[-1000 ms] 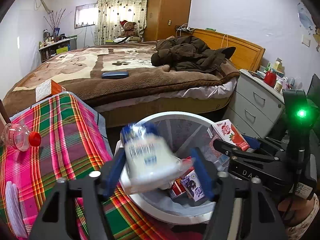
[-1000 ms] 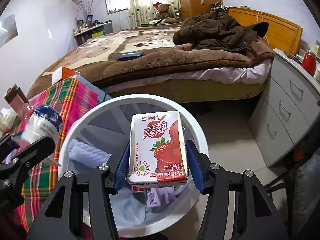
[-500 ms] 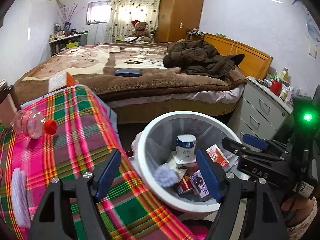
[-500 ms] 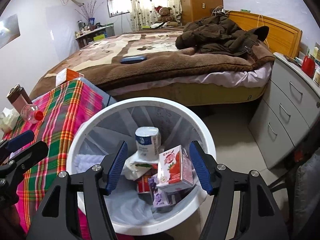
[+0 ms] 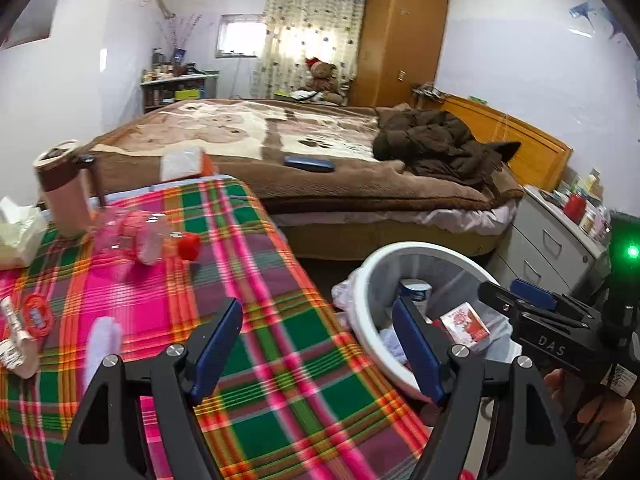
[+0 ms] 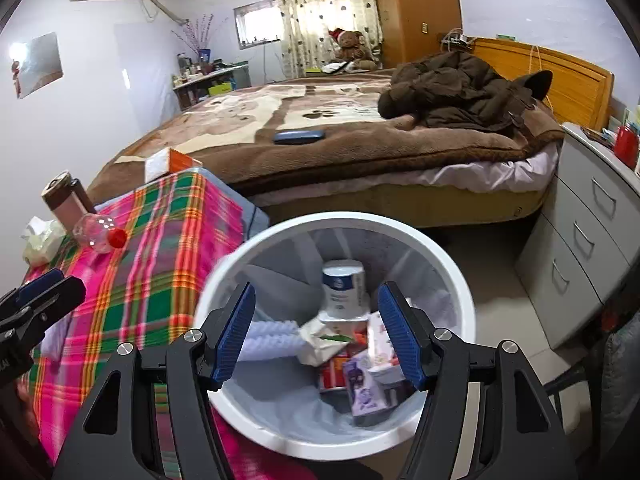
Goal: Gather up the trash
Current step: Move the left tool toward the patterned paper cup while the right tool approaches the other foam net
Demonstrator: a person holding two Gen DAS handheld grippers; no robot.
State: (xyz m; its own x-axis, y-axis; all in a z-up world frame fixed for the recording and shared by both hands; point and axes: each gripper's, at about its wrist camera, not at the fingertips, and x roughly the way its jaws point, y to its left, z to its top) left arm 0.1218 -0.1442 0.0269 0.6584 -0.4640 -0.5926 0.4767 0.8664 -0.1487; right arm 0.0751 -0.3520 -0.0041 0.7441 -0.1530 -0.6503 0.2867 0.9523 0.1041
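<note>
My left gripper [image 5: 318,312] is open and empty over the plaid tablecloth [image 5: 280,360], with the white trash bin [image 5: 400,250] to its right. Open and empty too, my right gripper [image 6: 317,296] hovers above the bin [image 6: 340,218]. Inside the bin lie a white and blue cup [image 6: 343,290], a strawberry milk carton [image 5: 466,322], a purple carton [image 6: 366,384] and crumpled paper. On the table a clear bottle with a red cap [image 5: 148,240] lies on its side. A white foam strip [image 5: 102,344] and wrappers [image 5: 28,320] lie near the left edge.
A brown tumbler [image 5: 64,192], tissues [image 5: 16,232] and an orange and white box [image 5: 184,164] stand at the table's far side. Behind is a bed [image 5: 320,160] with a brown jacket [image 5: 436,148]. Grey drawers [image 6: 592,232] stand right of the bin.
The left gripper let go of the cup and the right let go of the strawberry carton; both now lie in the bin. The left gripper swung left over the table.
</note>
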